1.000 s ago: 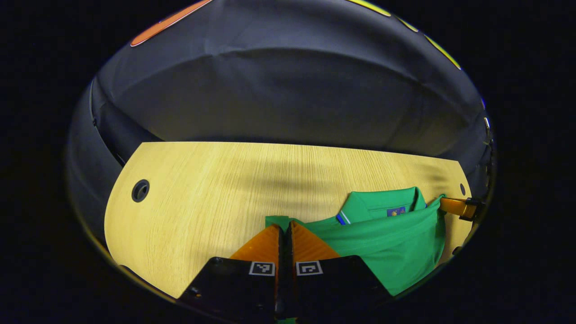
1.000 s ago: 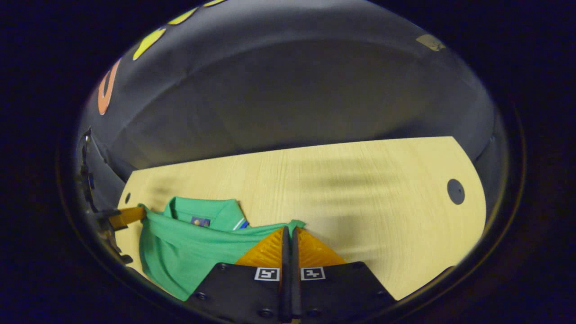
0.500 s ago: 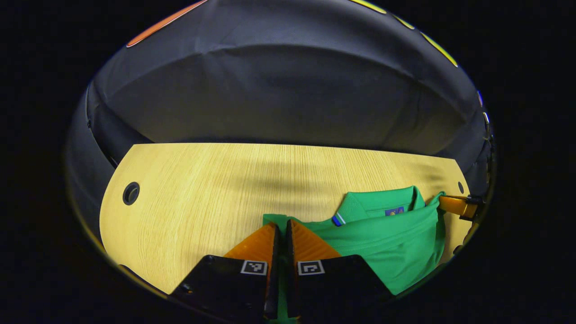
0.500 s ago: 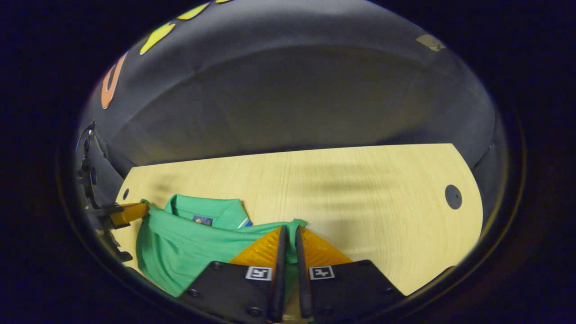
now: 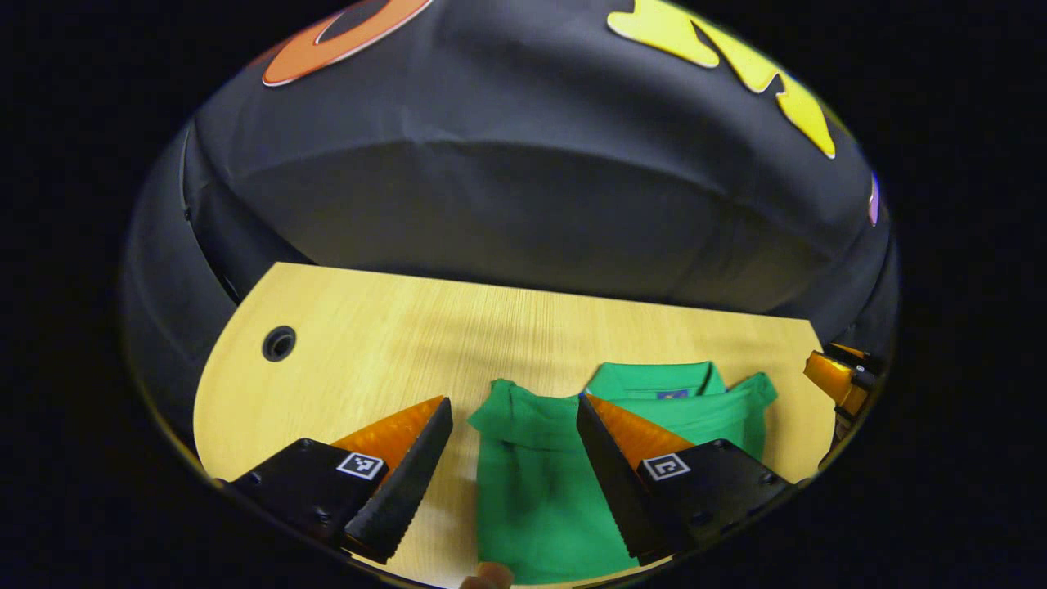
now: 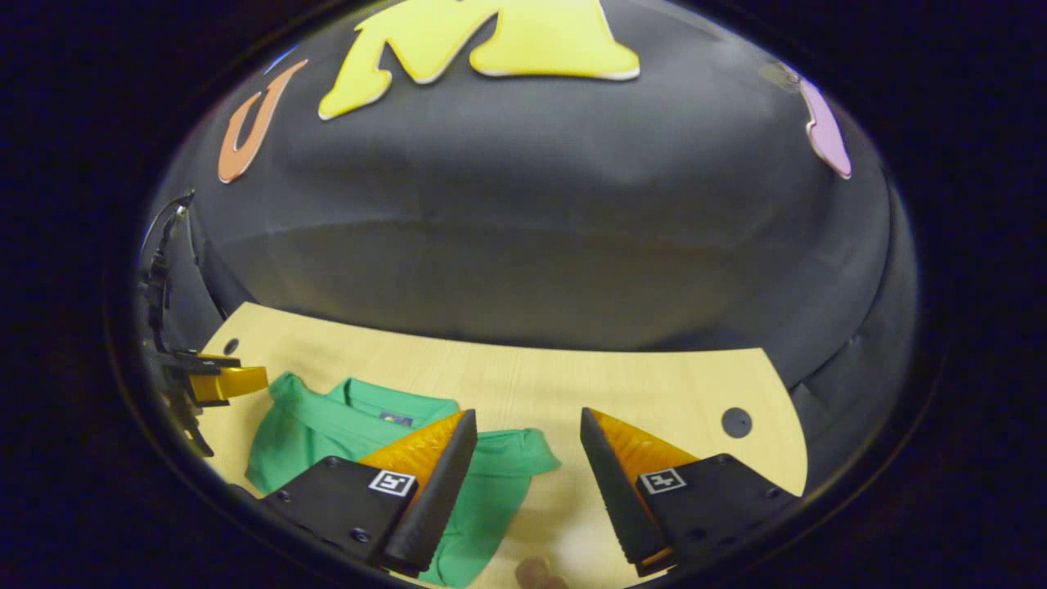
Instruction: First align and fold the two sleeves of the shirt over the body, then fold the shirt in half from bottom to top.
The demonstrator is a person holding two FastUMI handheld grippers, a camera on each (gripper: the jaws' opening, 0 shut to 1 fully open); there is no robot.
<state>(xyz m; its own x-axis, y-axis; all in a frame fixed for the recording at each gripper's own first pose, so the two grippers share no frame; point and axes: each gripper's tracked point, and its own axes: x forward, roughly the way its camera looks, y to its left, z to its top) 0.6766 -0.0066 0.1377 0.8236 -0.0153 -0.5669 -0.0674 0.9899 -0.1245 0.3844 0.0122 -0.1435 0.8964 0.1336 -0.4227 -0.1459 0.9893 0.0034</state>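
A green polo shirt [image 5: 540,483] lies folded on the wooden table, its collar [image 5: 654,380] toward the far wall. My left gripper [image 5: 514,409] hangs open above the shirt's left corner, with nothing between its fingers. In the right gripper view the same shirt [image 6: 335,425] lies at the lower left, and my right gripper [image 6: 527,421] stands open above its right corner, also holding nothing. The right gripper [image 5: 838,380] shows at the right edge of the left gripper view. The left gripper [image 6: 221,380] shows at the left edge of the right gripper view.
The light wooden table [image 5: 409,343] stretches to the black cloth wall. Round cable holes sit in it, one at the left [image 5: 279,343] and one at the right [image 6: 736,422]. A fingertip [image 5: 487,577] pokes in at the bottom edge.
Both grippers opened and let go of the shirt's hem corners, then lifted and drew back. The folded shirt now lies flat on the table.
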